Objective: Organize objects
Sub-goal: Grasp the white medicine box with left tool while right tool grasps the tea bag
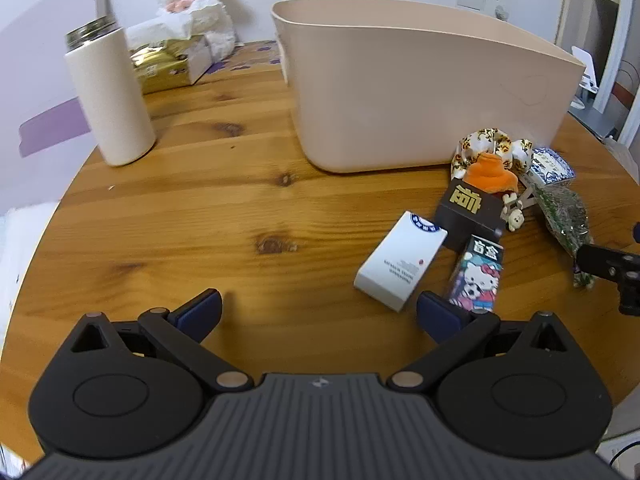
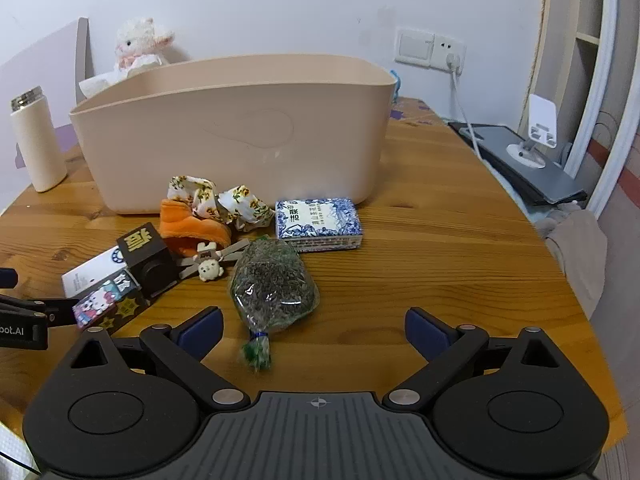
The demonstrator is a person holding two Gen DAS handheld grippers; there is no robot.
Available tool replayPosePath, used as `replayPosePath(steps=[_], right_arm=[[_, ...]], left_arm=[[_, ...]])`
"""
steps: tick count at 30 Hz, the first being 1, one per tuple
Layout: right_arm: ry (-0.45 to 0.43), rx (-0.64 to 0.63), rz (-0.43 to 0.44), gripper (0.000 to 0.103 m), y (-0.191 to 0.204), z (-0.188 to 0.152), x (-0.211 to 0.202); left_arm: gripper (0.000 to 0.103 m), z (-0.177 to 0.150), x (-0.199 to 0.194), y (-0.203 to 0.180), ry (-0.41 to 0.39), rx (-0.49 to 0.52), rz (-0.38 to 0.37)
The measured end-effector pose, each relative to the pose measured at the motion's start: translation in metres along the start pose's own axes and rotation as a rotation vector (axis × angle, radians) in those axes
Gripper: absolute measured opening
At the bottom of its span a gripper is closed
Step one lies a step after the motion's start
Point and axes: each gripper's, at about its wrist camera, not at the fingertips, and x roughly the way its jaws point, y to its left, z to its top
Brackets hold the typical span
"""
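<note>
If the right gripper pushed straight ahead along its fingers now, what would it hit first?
Probably the clear bag of dried greens, lying left of centre between the open fingers of the right gripper; depth is uncertain.

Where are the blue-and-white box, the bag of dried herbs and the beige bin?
blue-and-white box [image 2: 318, 222]: right wrist view, middle of its top face.
bag of dried herbs [image 2: 274, 286]: right wrist view, bulging middle of the bag.
beige bin [image 2: 240, 136]: right wrist view, front wall.

Soft even indoor light, faint shadows, strong fisheye bending, edges perhaps blurred
</note>
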Motion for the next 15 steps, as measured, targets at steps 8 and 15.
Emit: replayPosePath(steps=[8, 15], right_arm=[[0.025, -0.061, 0.021, 0.082, 0.013, 0.012, 0.025], [0.022, -0.080, 0.073, 0.053, 0.020, 0.016, 0.027]], left_arm=[[0.103, 0.011, 0.020, 0.002, -0.036, 0.025, -0.087], [0.074, 0.016, 0.021, -0.007, -0.098, 0.073, -0.148]])
